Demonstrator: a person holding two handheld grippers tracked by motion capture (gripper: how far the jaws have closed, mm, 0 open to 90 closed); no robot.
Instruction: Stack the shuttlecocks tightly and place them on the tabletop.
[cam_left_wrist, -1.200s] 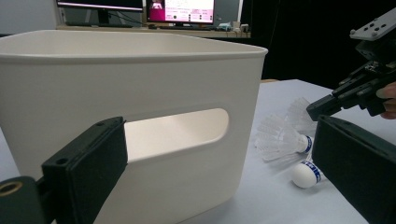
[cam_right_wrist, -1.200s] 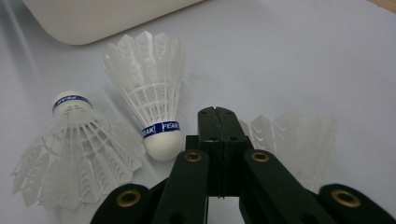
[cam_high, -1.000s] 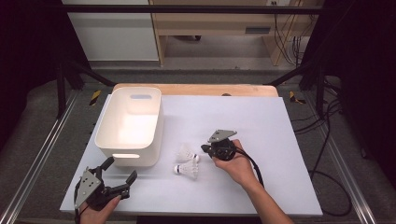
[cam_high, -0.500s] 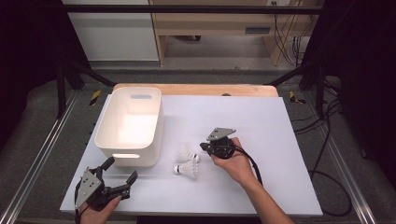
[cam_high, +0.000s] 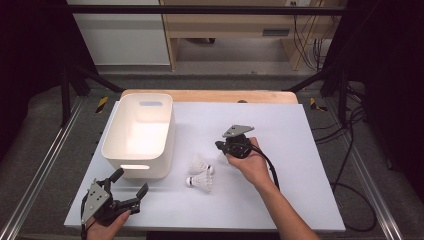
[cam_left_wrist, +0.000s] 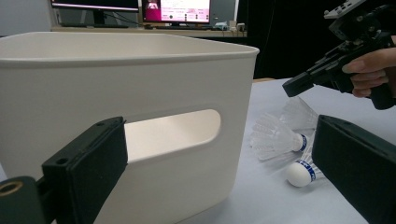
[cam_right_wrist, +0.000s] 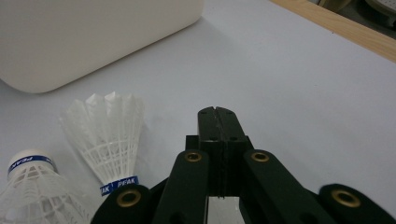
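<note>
Two white shuttlecocks lie on the white table, one (cam_high: 200, 164) above the other (cam_high: 200, 182), just right of the white bin (cam_high: 140, 135). My right gripper (cam_high: 220, 145) hovers to their right, jaws shut with nothing between them; in the right gripper view the gripper (cam_right_wrist: 217, 112) points past the nearer shuttlecock (cam_right_wrist: 107, 135). My left gripper (cam_high: 131, 181) rests open at the front left, below the bin. In the left gripper view its gripper (cam_left_wrist: 218, 140) frames the bin's handle wall (cam_left_wrist: 116, 79), a shuttlecock (cam_left_wrist: 273, 137) and a cork (cam_left_wrist: 299, 175). More white feathers (cam_left_wrist: 299, 112) show under the right gripper.
The bin looks empty in the high view. A wooden board (cam_high: 210, 95) borders the table's far edge. Metal rails (cam_high: 45, 165) run along both sides, and cables (cam_high: 350, 165) hang at the right.
My right gripper has lifted a little and drawn back from the shuttlecocks, still shut. The left gripper, the bin and the shuttlecocks have not moved.
</note>
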